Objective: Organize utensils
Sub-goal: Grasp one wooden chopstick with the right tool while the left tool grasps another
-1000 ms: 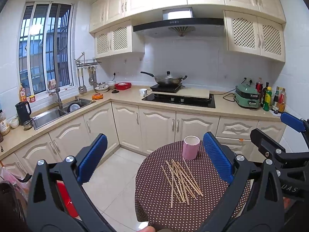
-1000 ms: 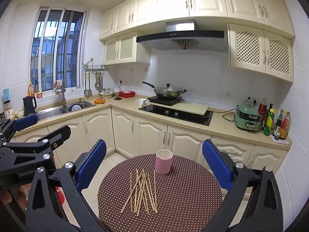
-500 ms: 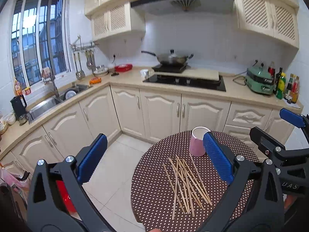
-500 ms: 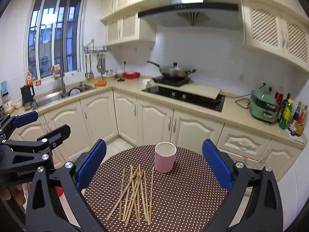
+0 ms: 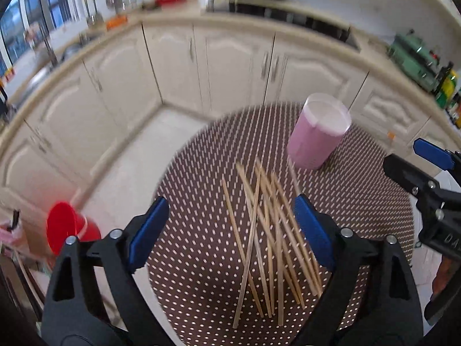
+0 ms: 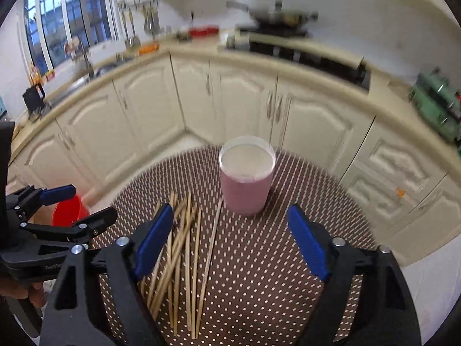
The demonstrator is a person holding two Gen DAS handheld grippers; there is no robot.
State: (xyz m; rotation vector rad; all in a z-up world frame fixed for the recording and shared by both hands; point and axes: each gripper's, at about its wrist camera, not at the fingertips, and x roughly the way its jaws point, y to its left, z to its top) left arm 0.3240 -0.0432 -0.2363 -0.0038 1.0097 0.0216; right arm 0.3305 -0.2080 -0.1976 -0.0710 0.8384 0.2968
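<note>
Partly tool-hidden chopsticks (image 5: 268, 230), blurred counter (image 6: 288, 54)

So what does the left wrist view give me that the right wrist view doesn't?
Only the left wrist view shows the left claw over the chopsticks and the whole red bucket on the floor.

Only the right wrist view shows the right claw before the pink cup, jaws closing on nothing, plus the window and black kettle.

Both show the dotted table, chopsticks, upright cup, cabinets and green appliance.
</note>
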